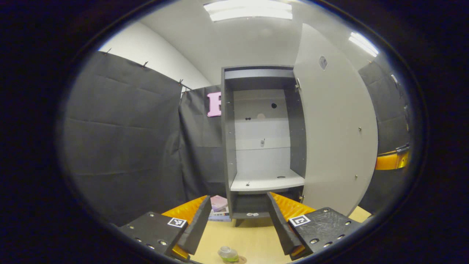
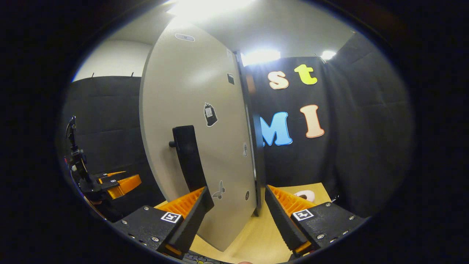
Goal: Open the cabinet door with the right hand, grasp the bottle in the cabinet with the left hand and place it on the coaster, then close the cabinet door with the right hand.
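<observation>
The grey cabinet (image 1: 228, 146) stands with its pale door (image 1: 335, 132) swung wide to the right, and its white shelf (image 1: 267, 181) is bare. A small clear bottle (image 1: 228, 253) with a green label stands on a brown coaster (image 1: 240, 260) on the wooden table, low between my left gripper's fingers. My left gripper (image 1: 238, 220) is open, above the bottle and apart from it. In the right gripper view the door's outer face (image 2: 205, 84) carries a black handle (image 2: 188, 157). My right gripper (image 2: 238, 212) is open, just below and right of the handle, holding nothing.
A pink box (image 1: 218, 202) lies on the table left of the cabinet's foot. A white round thing (image 2: 305, 195) sits on the table right of the door. The left gripper (image 2: 117, 183) shows far left of the door. Black cloth walls close in all sides.
</observation>
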{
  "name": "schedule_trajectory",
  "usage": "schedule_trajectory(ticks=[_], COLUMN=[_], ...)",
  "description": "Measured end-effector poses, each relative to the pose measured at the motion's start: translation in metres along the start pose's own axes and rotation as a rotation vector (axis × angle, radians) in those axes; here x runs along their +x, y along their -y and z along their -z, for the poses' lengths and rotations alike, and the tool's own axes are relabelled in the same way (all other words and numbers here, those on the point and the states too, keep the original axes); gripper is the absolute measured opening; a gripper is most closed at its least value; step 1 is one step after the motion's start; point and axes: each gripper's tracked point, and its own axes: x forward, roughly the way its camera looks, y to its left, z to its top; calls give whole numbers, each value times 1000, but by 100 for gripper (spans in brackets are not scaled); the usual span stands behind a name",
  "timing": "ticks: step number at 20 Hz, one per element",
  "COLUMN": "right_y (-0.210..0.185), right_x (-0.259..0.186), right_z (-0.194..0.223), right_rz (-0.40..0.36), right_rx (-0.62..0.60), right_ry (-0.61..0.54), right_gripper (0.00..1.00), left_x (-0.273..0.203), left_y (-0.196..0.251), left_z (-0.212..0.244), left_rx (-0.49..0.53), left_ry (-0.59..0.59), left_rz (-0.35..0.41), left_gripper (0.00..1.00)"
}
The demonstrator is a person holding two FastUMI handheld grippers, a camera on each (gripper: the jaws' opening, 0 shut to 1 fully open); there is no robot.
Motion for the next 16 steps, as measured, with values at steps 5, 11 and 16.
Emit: schedule_trajectory(ticks=[5,11,16], right_y=[-44,-73,-97], right_x=[26,55,80], right_z=[-1,-5,-5], right_rz=[-28,20,50], right_rx=[36,4,-7], right_ry=[-22,1,12], right_gripper=[94,94,95], left_x=[34,79,112], left_y=[-11,-40,-61], left_z=[9,15,29], left_rx=[11,15,40], left_ry=[1,18,24], left_rz=[76,144,185], left_gripper=[86,86,86])
